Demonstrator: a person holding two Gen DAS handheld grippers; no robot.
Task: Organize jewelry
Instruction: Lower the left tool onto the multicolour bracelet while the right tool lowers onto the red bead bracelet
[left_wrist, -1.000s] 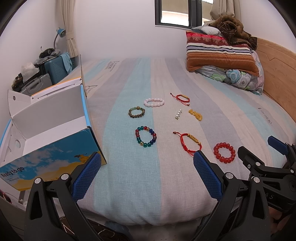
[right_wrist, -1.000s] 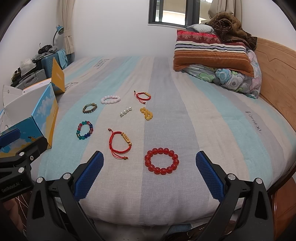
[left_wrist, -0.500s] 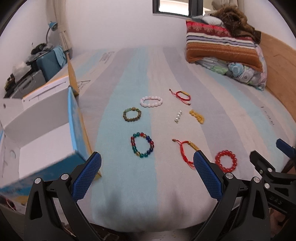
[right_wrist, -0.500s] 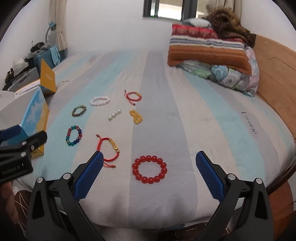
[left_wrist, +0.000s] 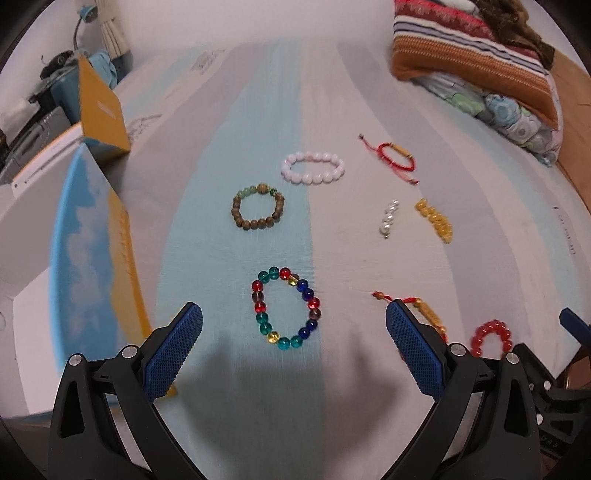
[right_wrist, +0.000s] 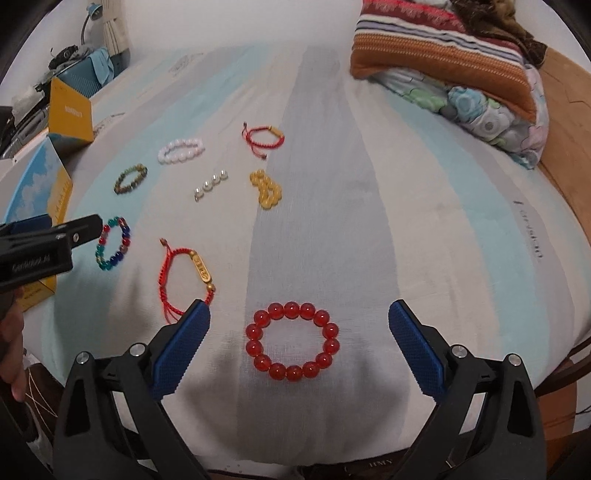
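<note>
I've brought my left gripper (left_wrist: 293, 334) down closer over the multicoloured bead bracelet (left_wrist: 286, 308), jaws spread and empty, while my right gripper (right_wrist: 299, 343), likewise spread, has closed in on the red bead bracelet (right_wrist: 291, 341); both look lined up for a pick. The other bracelets lie apart on the striped bedsheet (right_wrist: 406, 206), the open box (left_wrist: 88, 236) left, pillows (right_wrist: 443, 74) beyond.
</note>
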